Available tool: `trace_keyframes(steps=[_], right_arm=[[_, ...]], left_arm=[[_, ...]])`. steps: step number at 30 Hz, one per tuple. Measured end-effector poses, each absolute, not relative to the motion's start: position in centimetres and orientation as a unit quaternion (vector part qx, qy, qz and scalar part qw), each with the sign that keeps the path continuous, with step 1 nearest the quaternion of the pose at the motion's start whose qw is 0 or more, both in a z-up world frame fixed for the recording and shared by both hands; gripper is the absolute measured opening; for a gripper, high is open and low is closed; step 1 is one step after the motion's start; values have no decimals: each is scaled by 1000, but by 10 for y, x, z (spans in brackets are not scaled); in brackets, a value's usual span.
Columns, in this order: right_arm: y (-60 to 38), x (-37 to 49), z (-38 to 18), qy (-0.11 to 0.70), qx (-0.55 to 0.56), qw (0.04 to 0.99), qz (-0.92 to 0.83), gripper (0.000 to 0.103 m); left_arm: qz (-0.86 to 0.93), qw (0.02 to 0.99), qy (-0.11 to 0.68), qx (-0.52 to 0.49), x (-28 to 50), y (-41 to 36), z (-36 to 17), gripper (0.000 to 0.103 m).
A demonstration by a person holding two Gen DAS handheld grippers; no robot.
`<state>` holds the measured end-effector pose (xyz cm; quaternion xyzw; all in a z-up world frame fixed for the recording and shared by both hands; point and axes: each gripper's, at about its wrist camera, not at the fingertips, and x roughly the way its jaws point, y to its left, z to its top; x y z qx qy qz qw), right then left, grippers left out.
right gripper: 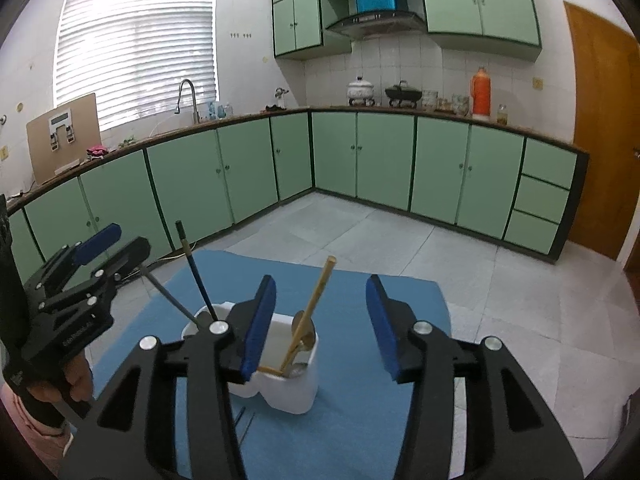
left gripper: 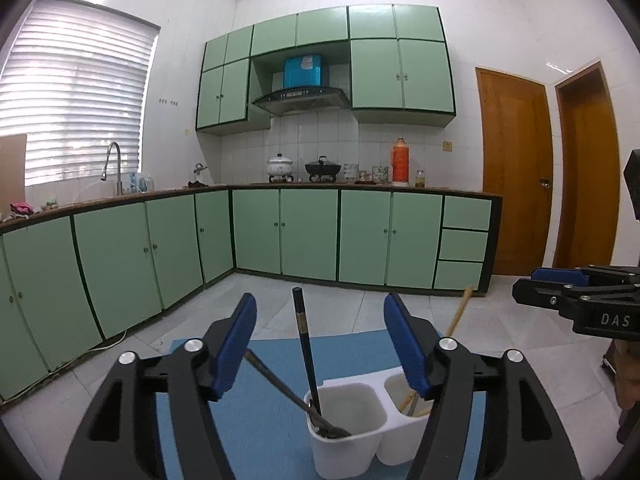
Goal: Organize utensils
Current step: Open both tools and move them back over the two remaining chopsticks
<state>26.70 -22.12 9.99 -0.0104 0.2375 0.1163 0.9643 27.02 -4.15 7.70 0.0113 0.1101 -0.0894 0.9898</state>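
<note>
Both the left gripper (left gripper: pixel 320 340) and the right gripper (right gripper: pixel 321 326) were held wide open, empty, above the white utensil holder (right gripper: pixel 296 388) on the blue mat (right gripper: pixel 360 420).

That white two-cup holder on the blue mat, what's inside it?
In the white holder, one cup holds a dark chopstick and a grey-handled utensil; the other holds bamboo chopsticks and a spoon. The cup bottoms are hidden.
</note>
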Motion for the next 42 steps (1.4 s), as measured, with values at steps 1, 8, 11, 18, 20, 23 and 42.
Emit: trace_keyframes(steps=[1, 8, 11, 18, 20, 23, 42], right_arm=[[-224, 261, 99, 234, -8, 965, 116, 51], [-231, 203, 81, 211, -5, 972, 107, 63], [-227, 174, 66, 201, -9, 975, 97, 71], [-208, 117, 20, 211, -21, 973, 89, 86], [-203, 105, 9, 220, -21, 971, 89, 89], [-193, 90, -9, 237, -17, 967, 89, 90], [-139, 40, -97, 319, -13, 943, 92, 75]], left_arm=[[-89, 990, 105, 10, 263, -40, 78, 70], [-85, 992, 89, 2, 210, -27, 72, 83], [-80, 992, 95, 13, 184, -26, 58, 86], [-66, 988, 132, 38, 132, -26, 10, 91], [-64, 987, 143, 34, 121, -24, -1, 92], [-60, 985, 161, 30, 104, -18, -18, 92], [-30, 969, 242, 35, 52, 14, -99, 92]])
